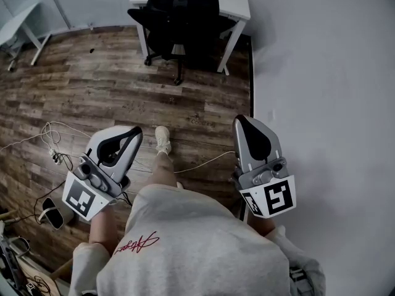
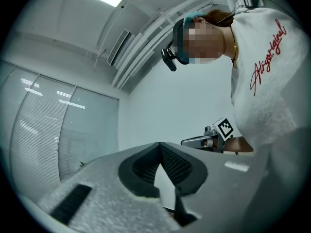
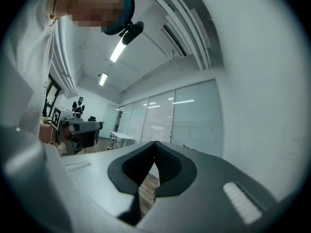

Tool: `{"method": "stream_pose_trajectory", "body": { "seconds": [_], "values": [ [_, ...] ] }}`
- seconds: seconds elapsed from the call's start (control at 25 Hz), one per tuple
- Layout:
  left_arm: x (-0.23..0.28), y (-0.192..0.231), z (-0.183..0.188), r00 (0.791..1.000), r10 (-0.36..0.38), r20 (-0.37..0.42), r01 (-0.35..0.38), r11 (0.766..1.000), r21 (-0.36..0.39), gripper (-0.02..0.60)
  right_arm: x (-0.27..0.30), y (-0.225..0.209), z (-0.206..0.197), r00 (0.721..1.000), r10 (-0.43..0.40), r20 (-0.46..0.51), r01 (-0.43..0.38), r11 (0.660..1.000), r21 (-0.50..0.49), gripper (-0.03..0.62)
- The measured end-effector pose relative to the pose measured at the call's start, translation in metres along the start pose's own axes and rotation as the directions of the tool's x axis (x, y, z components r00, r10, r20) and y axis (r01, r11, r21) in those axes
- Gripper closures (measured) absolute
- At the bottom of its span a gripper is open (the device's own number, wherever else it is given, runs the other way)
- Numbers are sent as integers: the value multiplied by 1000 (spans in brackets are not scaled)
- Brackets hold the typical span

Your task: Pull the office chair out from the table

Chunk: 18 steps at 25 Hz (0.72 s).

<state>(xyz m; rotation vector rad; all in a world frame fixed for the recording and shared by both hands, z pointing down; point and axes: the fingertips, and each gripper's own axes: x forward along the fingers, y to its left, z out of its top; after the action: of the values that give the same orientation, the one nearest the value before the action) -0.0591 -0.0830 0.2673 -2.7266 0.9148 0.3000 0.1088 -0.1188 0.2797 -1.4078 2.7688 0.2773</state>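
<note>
The black office chair stands at the far end of the wooden floor, tucked under a white table, its wheeled base showing below. Both grippers hover near the person's body, well short of the chair. My left gripper is shut and holds nothing; its own view shows the jaws closed tip to tip. My right gripper is also shut and empty, its black pads meeting. Each gripper view shows the other gripper beside it and looks up at walls and ceiling, not at the chair.
A white wall runs along the right side of the floor. A second white table stands at the far left. Cables and a power strip lie on the floor at left. The person's shoe is between the grippers.
</note>
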Motion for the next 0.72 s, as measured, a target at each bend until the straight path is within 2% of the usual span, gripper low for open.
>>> {"method": "stream_pose_trajectory", "body": {
  "seconds": [0.44, 0.72],
  "values": [
    [24, 33, -16, 1000, -24, 7, 24, 999, 22, 586, 24, -23, -15, 999, -33, -3, 33, 999, -10, 595],
    [43, 74, -30, 999, -33, 13, 32, 999, 26, 586, 63, -38, -22, 999, -38, 3, 38, 999, -13, 595]
  ]
}}
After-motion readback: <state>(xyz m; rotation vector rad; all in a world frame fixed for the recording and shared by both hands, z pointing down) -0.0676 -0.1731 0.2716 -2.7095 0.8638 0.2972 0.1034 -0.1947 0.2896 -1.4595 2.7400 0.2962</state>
